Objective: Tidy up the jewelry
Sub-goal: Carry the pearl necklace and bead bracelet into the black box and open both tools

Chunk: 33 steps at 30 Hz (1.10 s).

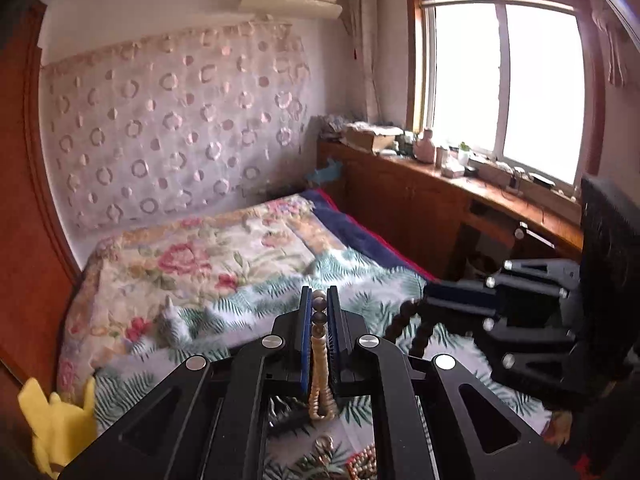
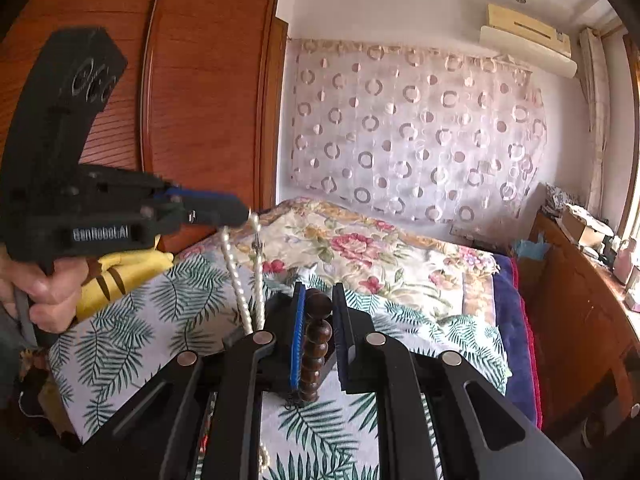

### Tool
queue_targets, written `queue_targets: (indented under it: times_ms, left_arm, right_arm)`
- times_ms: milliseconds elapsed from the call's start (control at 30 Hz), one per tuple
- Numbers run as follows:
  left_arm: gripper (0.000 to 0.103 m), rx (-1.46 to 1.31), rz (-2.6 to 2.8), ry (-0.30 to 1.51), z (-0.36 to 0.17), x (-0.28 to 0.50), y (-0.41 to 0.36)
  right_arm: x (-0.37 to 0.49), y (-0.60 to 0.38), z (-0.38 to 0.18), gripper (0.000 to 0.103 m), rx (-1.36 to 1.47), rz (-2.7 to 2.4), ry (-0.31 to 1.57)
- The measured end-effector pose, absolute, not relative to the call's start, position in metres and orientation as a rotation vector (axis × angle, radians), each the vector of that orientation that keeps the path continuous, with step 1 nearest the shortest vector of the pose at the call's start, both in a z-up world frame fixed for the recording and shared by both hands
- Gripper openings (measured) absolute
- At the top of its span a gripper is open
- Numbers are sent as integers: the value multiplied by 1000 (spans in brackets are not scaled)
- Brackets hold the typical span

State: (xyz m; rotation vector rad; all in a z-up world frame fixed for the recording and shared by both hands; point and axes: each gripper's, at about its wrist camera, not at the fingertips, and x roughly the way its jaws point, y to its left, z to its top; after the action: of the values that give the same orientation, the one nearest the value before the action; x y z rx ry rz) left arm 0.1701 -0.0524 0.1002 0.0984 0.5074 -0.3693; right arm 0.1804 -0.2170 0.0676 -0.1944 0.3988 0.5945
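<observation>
Two black handheld grippers are hovering above a bed spread with a white cloth printed with green palm leaves [image 2: 132, 320]. The left gripper [image 1: 319, 312] is pinching a long strand of small cream pearl beads [image 1: 320, 364] between its blue-padded fingers; in the right wrist view the strand is hanging down in two thin lines from the fingertips toward the bed. The right gripper [image 2: 318, 308] is clamping a bracelet of large, dark brown, polished wooden beads [image 2: 316, 344], with one bead squeezed between the pads and the rest trailing below. In the left wrist view the dark beads are looping down from the right gripper's tip. More jewelry, including a red-and-white beaded piece [image 1: 362, 464], is lying on the cloth under the left gripper. The pearl strand looks light, limp and slippery, so it will likely swing and could slide through the pads; gripping several beads together should hold it better. The wooden beads look hard, smooth and heavier, best taken squarely across one bead.
</observation>
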Motion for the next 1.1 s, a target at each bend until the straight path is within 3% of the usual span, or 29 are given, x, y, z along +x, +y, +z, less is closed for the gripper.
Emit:
queue_targets:
  times_ms: [200,367,900,1100]
  left_arm:
    - [6,128,-328,468,138,184,-49]
    - [6,144,-297,483,139,200,-46]
    - [7,89,-280,703,11,241,-28]
    - [8,99,-273,719,-11,239,-24]
  right_arm:
    - [191,-213,74,15,-200,593,391]
    - [200,-208,72,15,-198,600,398]
    - [254,-172,-9,15,-134,634,569]
    - [261,-163,-38,15,-145,611,634]
